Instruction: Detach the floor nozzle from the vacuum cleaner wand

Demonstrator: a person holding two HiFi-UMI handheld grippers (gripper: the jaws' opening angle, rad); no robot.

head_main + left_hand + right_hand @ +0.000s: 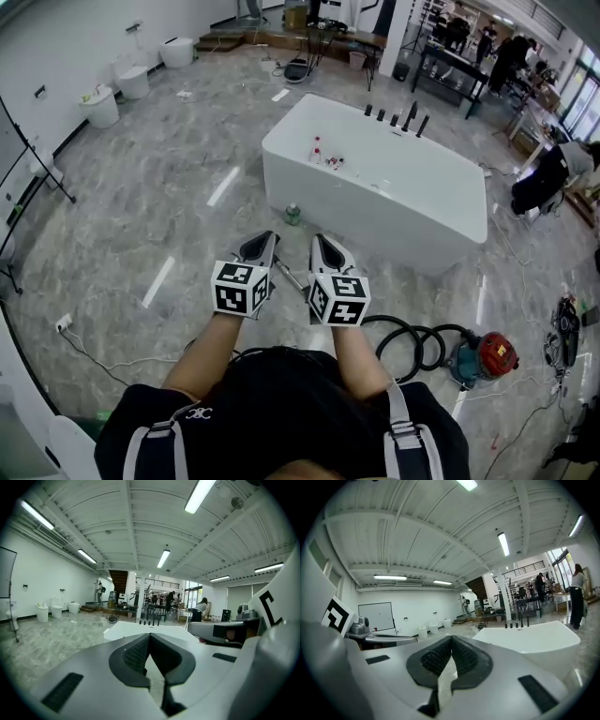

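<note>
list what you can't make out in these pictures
- Floor nozzle: not findable in the head view. A thin rod disappears behind the left hand-held gripper and right hand-held gripper.
- Hose from the vacuum: near end hidden by the person's arm.
- Items in the bathtub: too small.
- Both gripper views: vacuum out of frame.

Arms out front of torso, forearms (200, 354) bare, roughly parallel. left gripper (262, 244) and right gripper (324, 248) side by side, close but apart, pointing forward, slightly below level. Both with jaws closed, pads meeting, nothing between.
</note>
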